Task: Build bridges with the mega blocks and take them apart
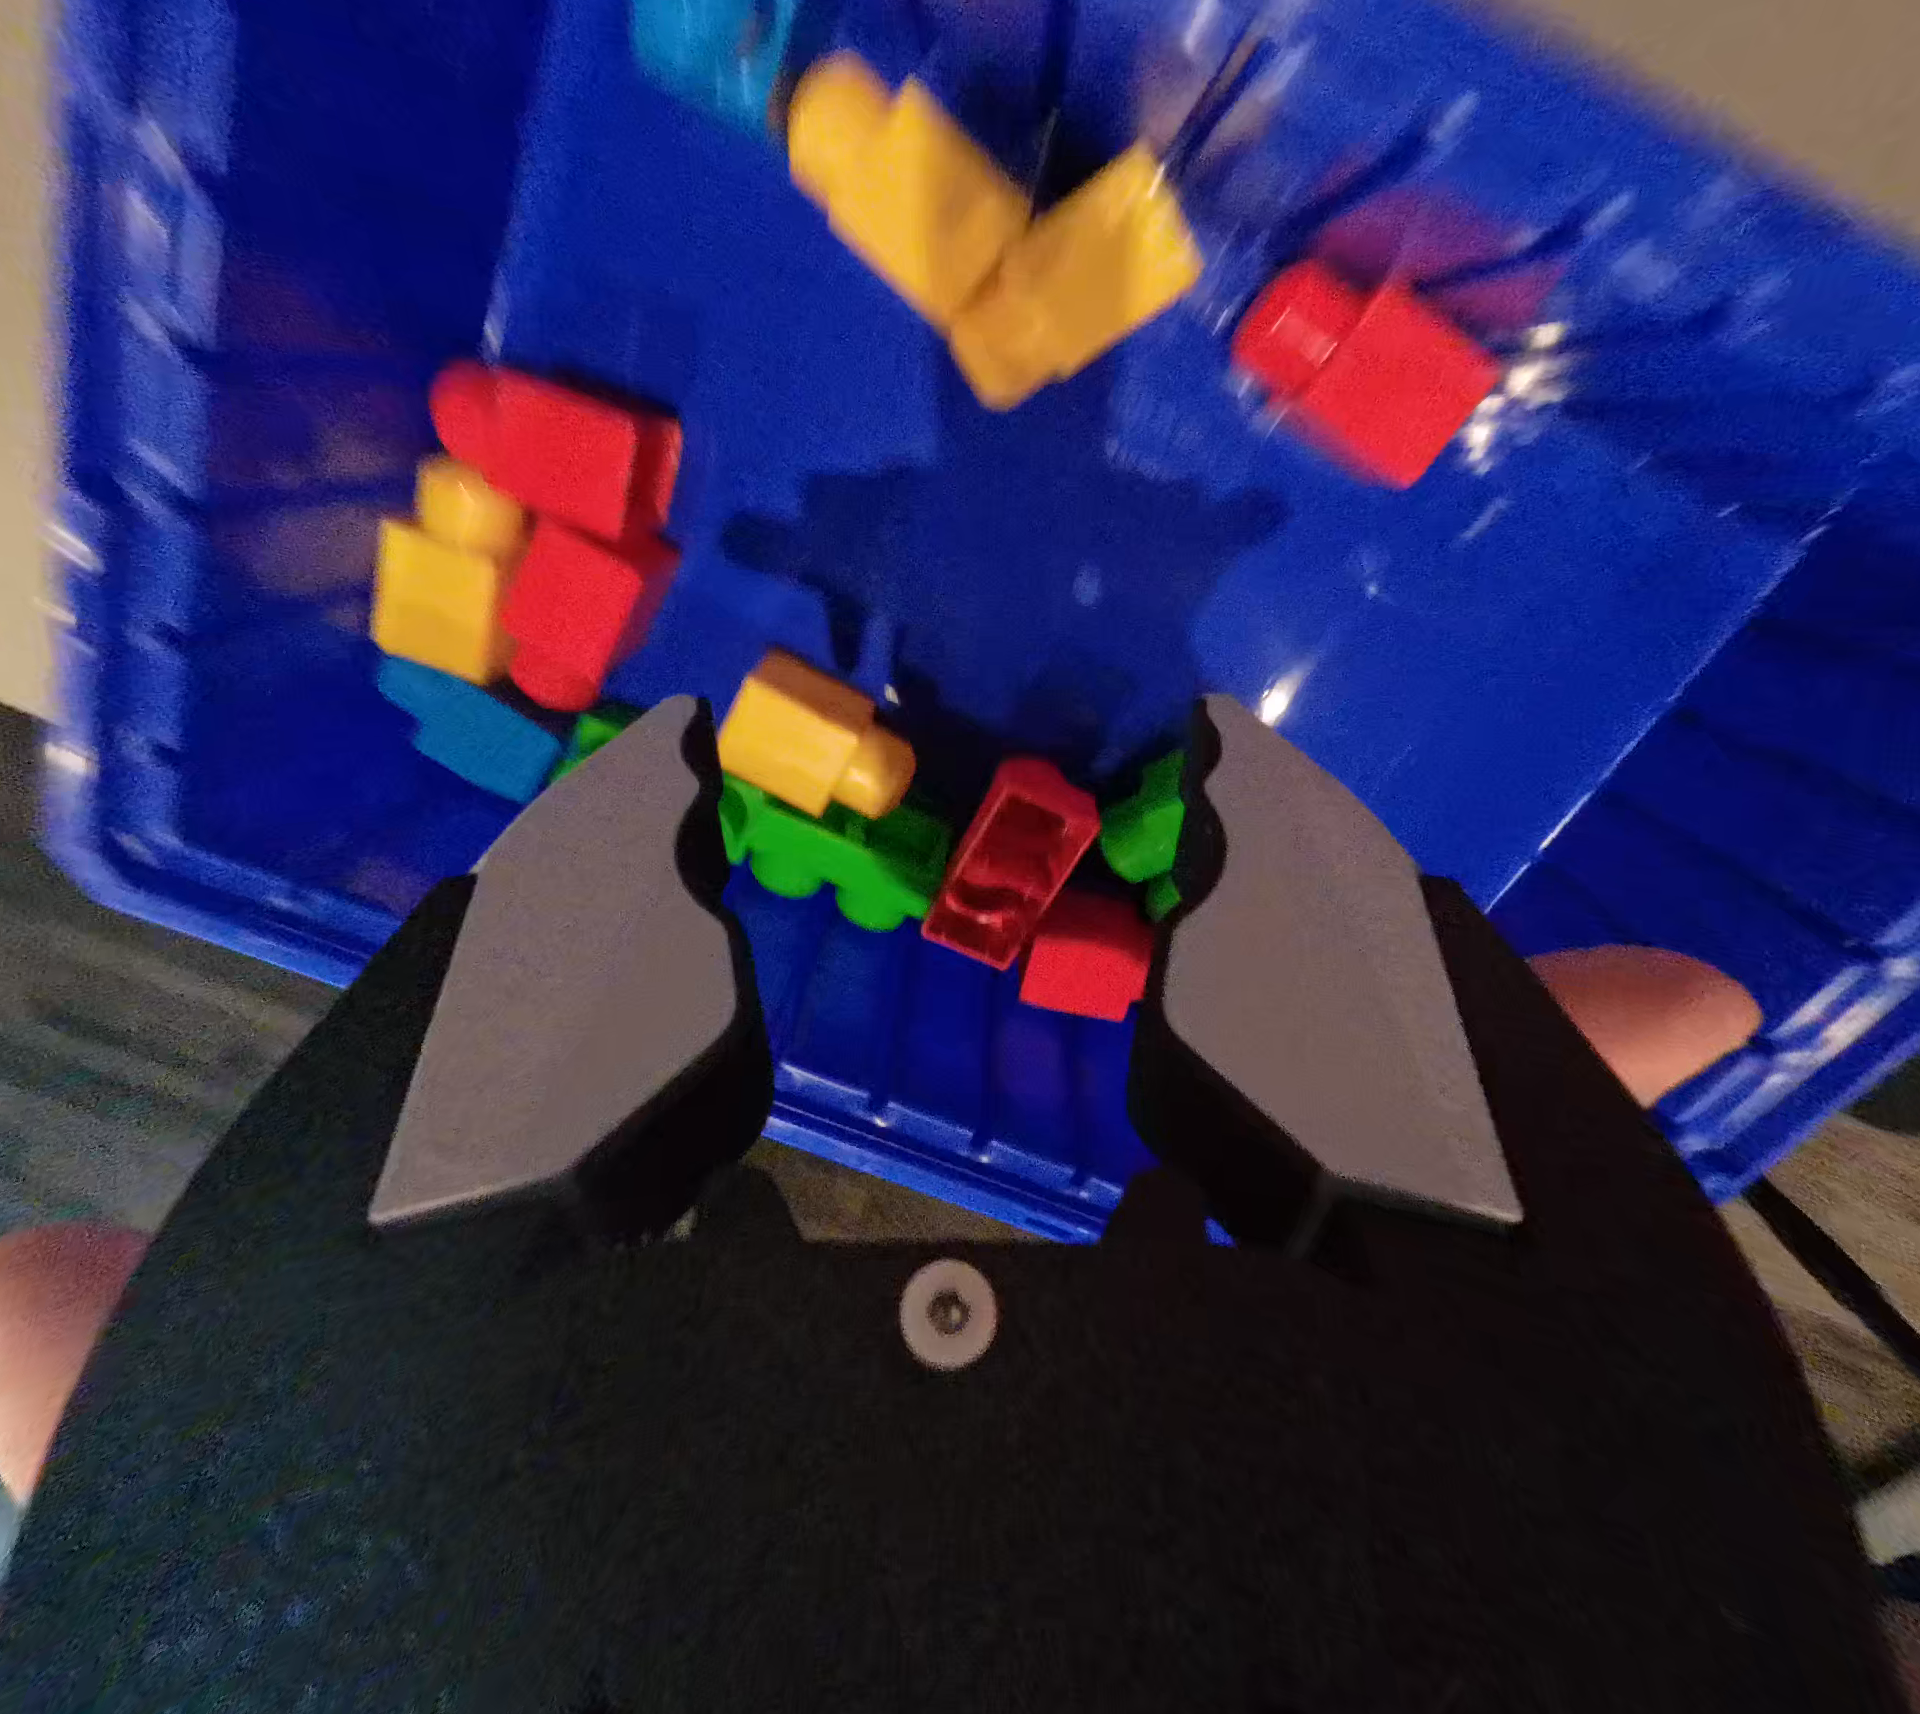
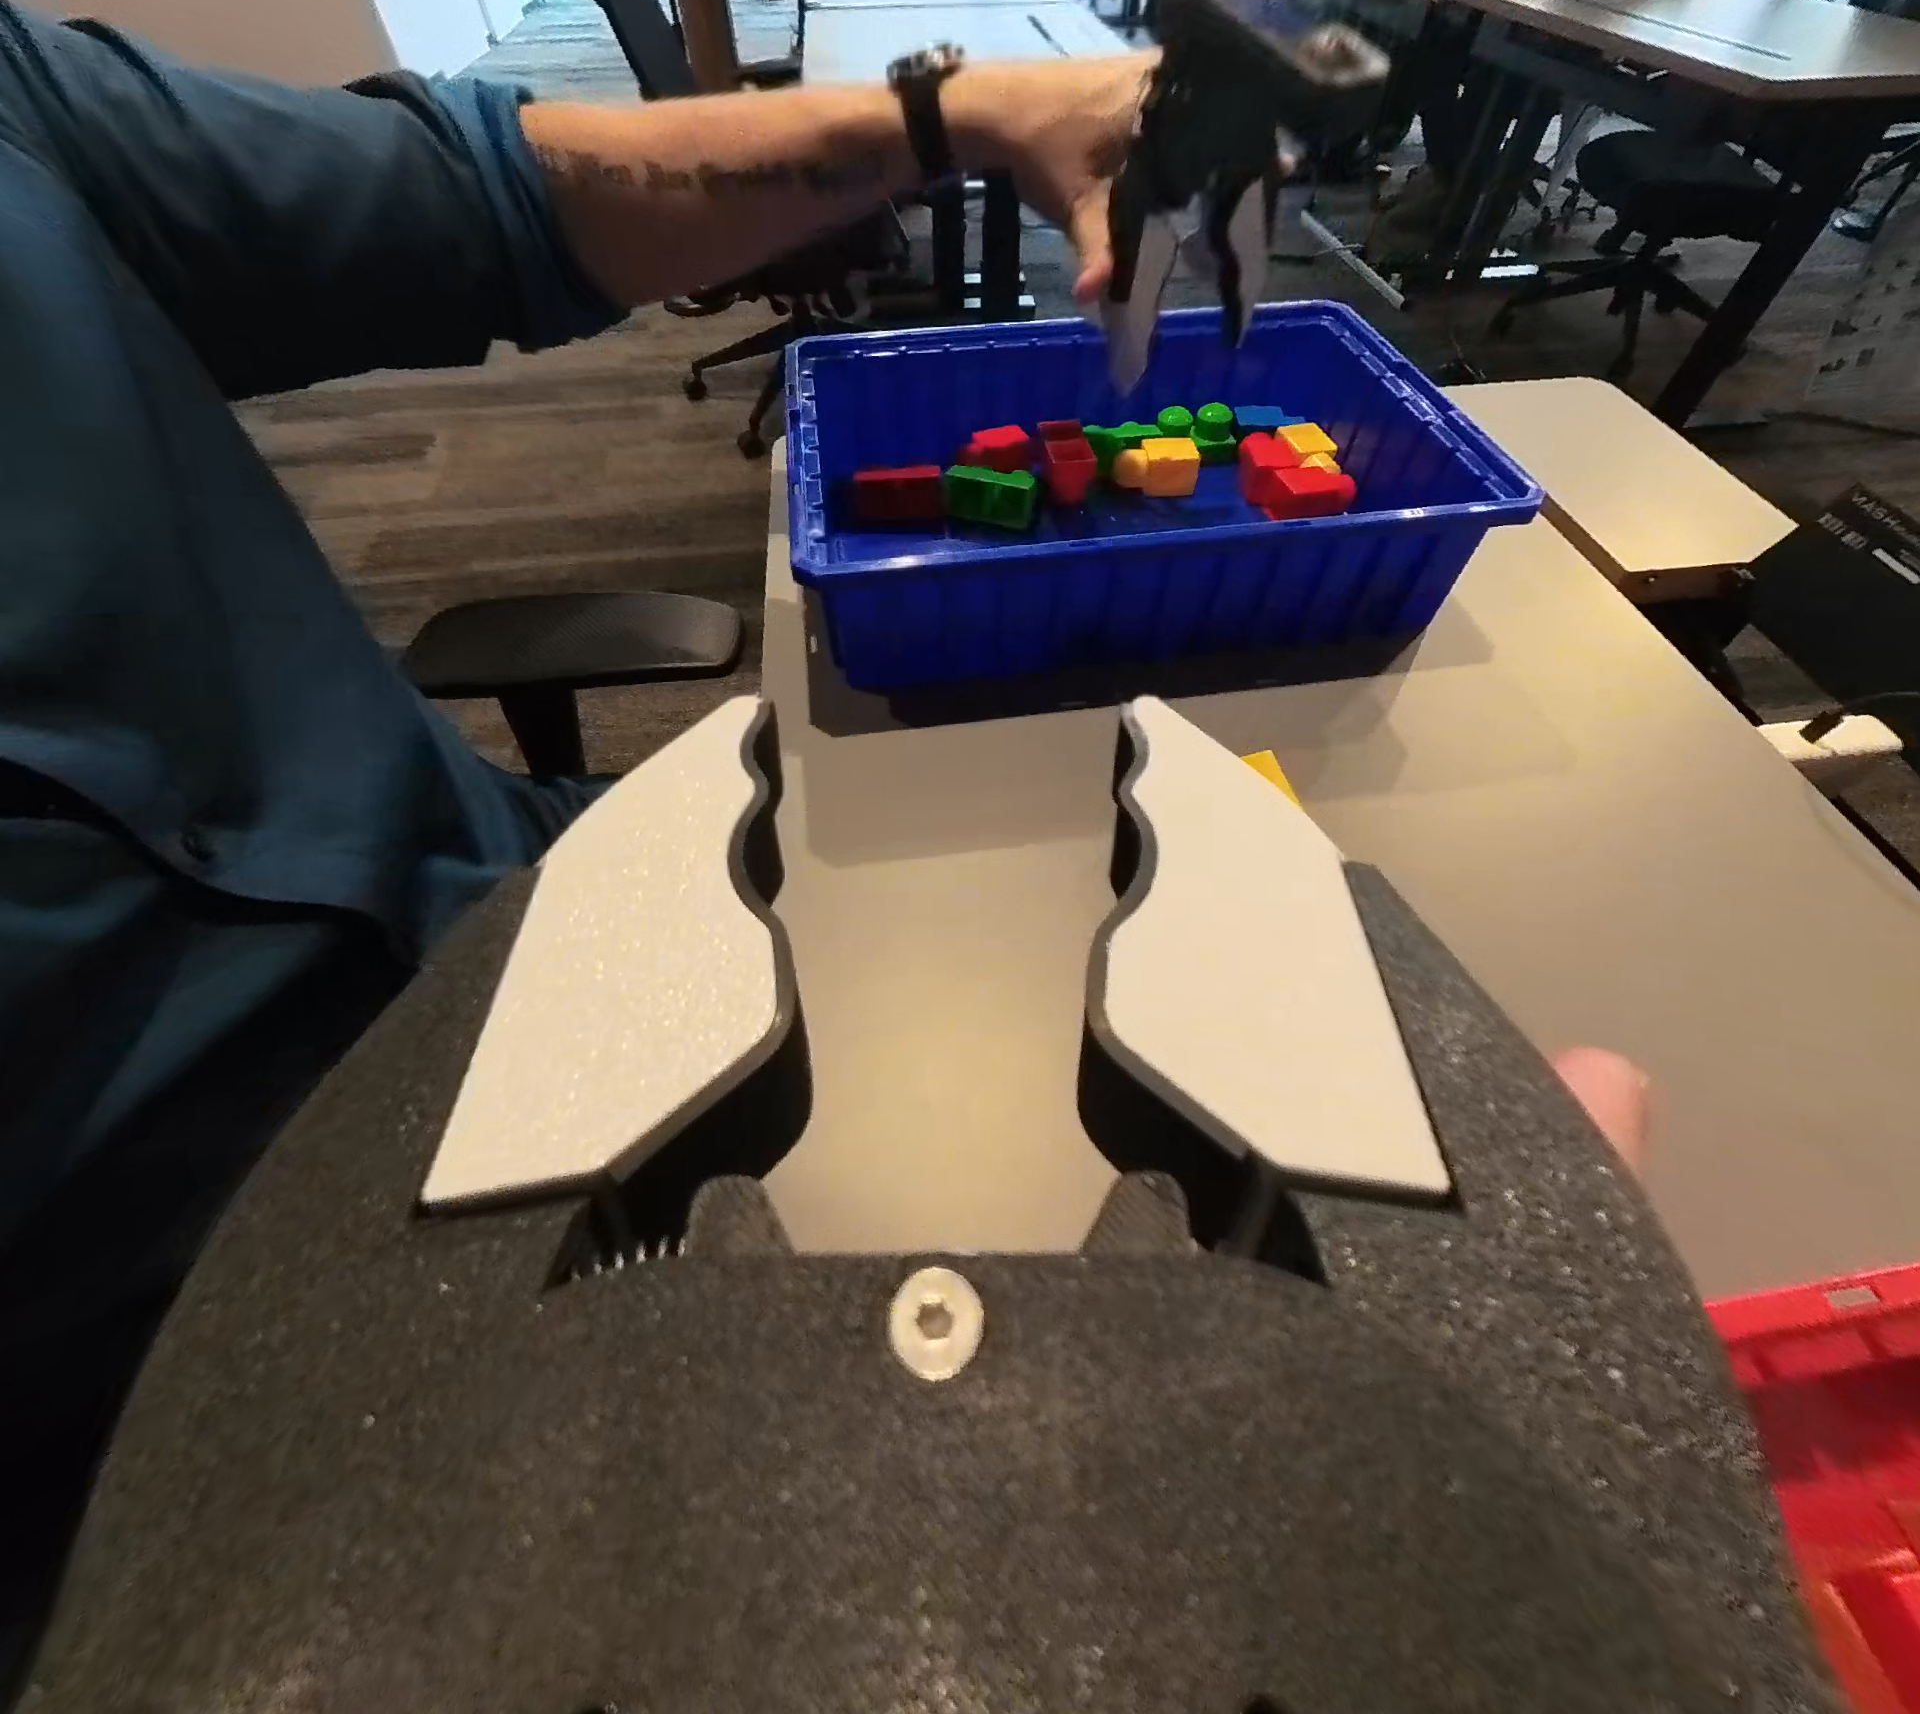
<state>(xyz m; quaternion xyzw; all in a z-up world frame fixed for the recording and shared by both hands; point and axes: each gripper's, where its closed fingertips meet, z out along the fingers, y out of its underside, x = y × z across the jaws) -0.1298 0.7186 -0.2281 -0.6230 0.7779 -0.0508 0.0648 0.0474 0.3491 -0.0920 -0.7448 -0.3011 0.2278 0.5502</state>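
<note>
Left gripper over the blue bin of blocks.
Both grippers' jaws apart, empty; right gripper above the surface. No writing is legible.

1. The left camera sits on the left gripper. It looks steeply down into the blue bin from close up. The picture is blurry.
2. The right camera sits on the right gripper. It looks forward over the table from farther back and sees the whole bin.
3. Both cameras see the bin and its blocks. The right one also sees the left gripper above the bin.
</note>
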